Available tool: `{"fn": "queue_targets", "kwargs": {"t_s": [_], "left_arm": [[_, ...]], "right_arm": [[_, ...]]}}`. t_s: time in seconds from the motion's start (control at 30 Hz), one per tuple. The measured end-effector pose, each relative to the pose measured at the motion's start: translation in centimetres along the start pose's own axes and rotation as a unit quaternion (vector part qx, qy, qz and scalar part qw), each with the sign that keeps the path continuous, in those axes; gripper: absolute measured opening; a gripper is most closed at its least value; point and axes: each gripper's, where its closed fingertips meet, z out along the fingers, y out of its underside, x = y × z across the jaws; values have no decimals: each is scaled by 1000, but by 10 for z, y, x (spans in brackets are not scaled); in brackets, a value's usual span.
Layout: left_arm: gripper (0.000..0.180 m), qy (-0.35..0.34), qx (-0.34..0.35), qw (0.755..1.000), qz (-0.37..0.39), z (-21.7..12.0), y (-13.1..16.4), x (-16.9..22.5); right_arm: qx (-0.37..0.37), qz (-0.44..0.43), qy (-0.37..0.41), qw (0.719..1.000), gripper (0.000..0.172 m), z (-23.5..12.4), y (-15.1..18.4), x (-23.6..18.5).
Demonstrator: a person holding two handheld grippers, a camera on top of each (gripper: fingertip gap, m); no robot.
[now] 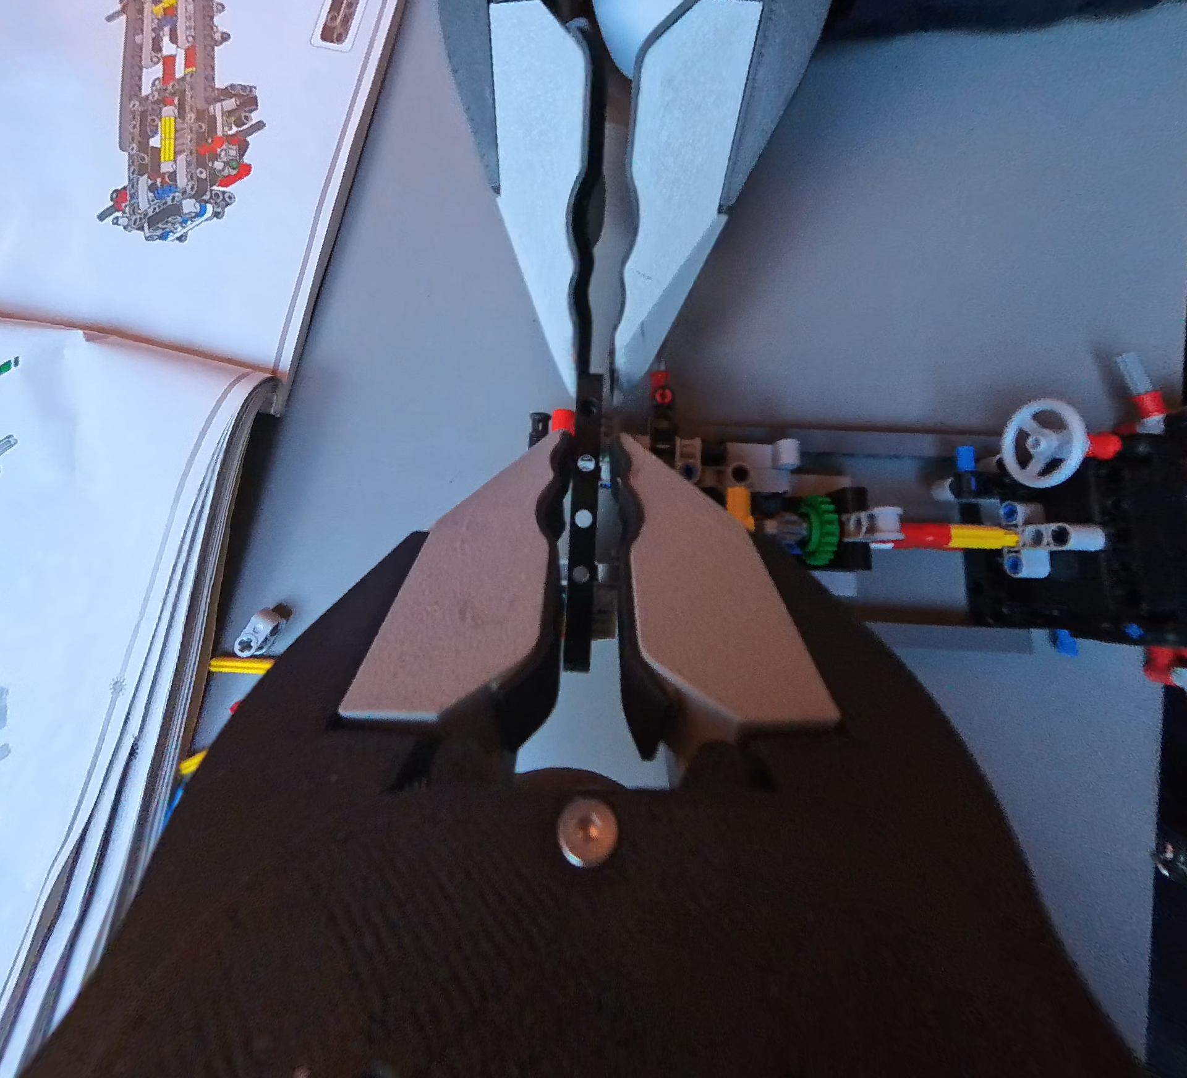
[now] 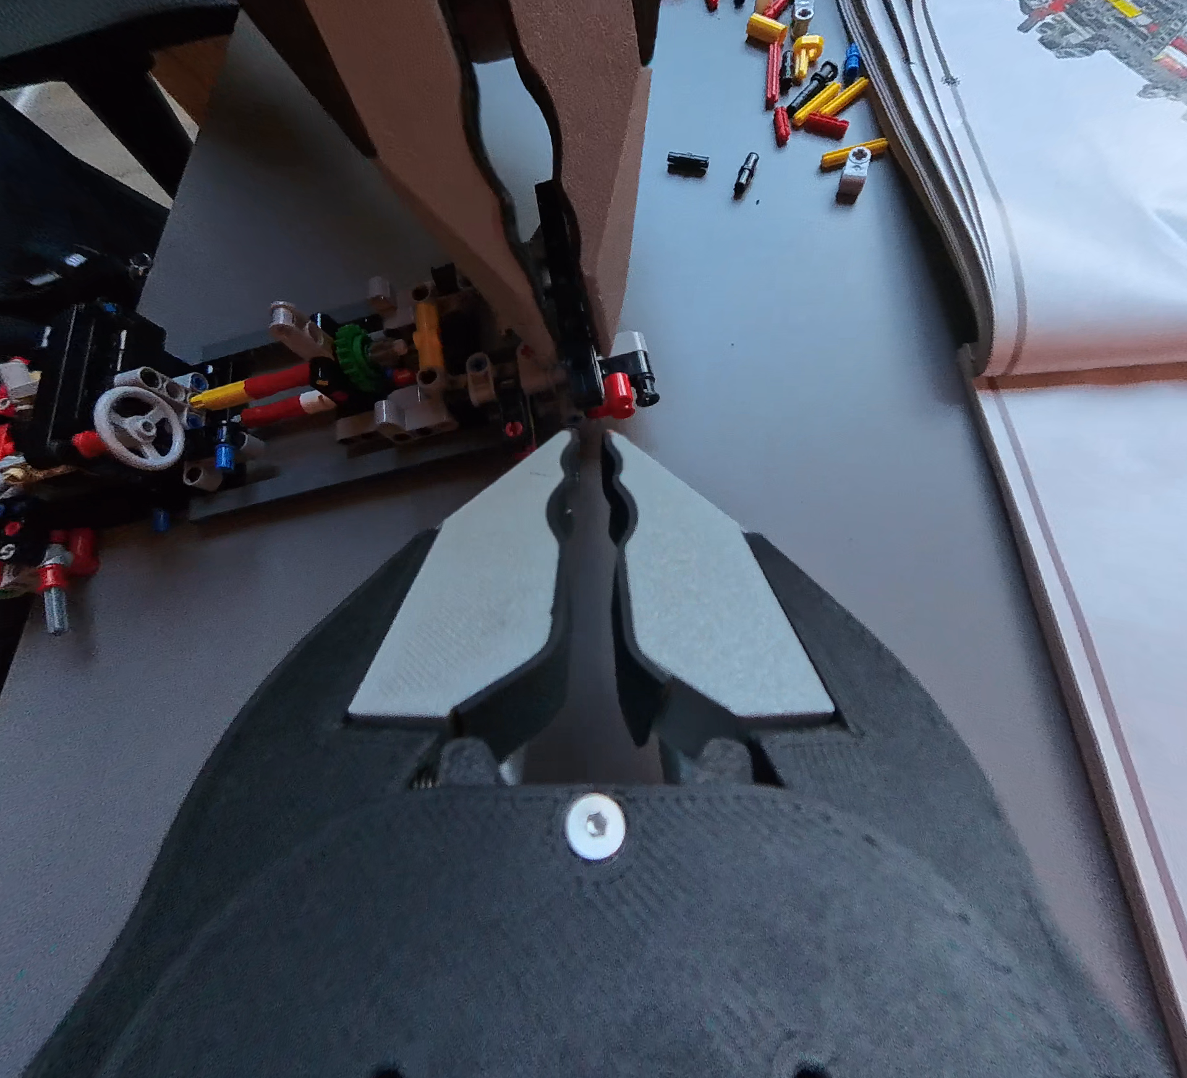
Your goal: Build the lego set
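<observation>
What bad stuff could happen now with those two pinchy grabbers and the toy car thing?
1. The left gripper pinches a thin black beam on the brick model; a twist might pop the beam off.
2. The right gripper points its tips right at the same end, so the two could bump.
3. Loose pieces lie near the open booklet; a swinging gripper might scatter them.

Two tongs (image 1: 588, 437) (image 2: 588, 440), one brick model (image 2: 360, 379), one open booklet (image 2: 1060, 212), one green gear (image 2: 354, 366).
</observation>
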Motion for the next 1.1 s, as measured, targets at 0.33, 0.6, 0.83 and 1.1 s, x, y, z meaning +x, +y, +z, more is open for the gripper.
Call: {"fn": "queue_targets", "kwargs": {"t_s": [0.33,0.6,0.83,1.1], "left_arm": [[6,12,-6,1000,8,4,4,0],[6,24,-25,999,21,4,4,1],[6,27,-29,999,33,7,1,0],[6,11,-35,998,48,8,0,1]], "right_arm": [[3,30,-10,999,0,4,-4,-4],[-34,-14,32,999,10,-10,3,6],[-22,-53,26,998,9,-6,-13,-2],[-43,-125,57,990,5,-3,-7,0]]}}
